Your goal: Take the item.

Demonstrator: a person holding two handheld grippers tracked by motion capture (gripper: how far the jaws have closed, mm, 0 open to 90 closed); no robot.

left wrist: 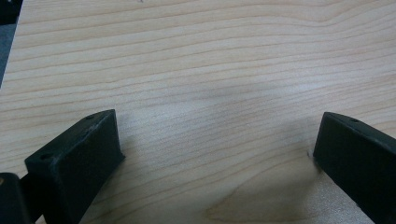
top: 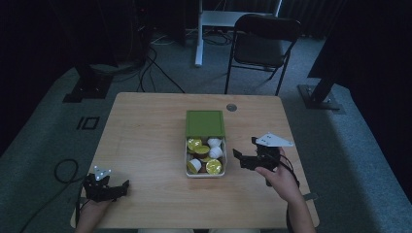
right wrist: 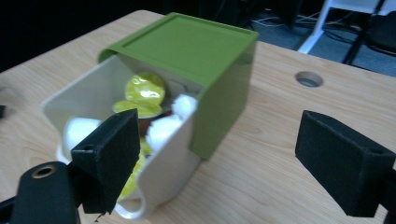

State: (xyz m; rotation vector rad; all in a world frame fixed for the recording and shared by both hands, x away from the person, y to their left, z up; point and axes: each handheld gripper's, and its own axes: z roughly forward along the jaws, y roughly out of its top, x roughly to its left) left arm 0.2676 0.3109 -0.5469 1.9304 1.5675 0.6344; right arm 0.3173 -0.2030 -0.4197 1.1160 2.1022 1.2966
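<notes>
On the desk [top: 145,126] stands a white drawer box [top: 206,173] pulled part-way out of its green sleeve [top: 205,122]; the open part shows capsules [top: 214,166] with yellow foil lids and some white ones, heaped inside; the drawer being already drawn out, the work looks to be at an early or middle stage, with either the taking of a capsule or the sliding shut of the drawer not yet done; which of the two is meant cannot be told from how things lie.

The right tongs [top: 243,148] hover just beside the drawer's right wall, pointing toward it, apart from it and touching nothing; the jaws stand spread wide, with nothing between them; in the right gripper view the right tongs [right wrist: 219,158] look at the drawer from its near corner, the left jaw in front of the white wall and the capsules [right wrist: 140,88], the right jaw over bare wood, the green sleeve [right wrist: 187,42] behind.

The left tongs [top: 116,187] lie near the desk's front left corner, well apart from the box; their jaws too are spread; the left gripper view shows the left tongs [left wrist: 215,154] low over bare wood grain, holding nothing.
</notes>
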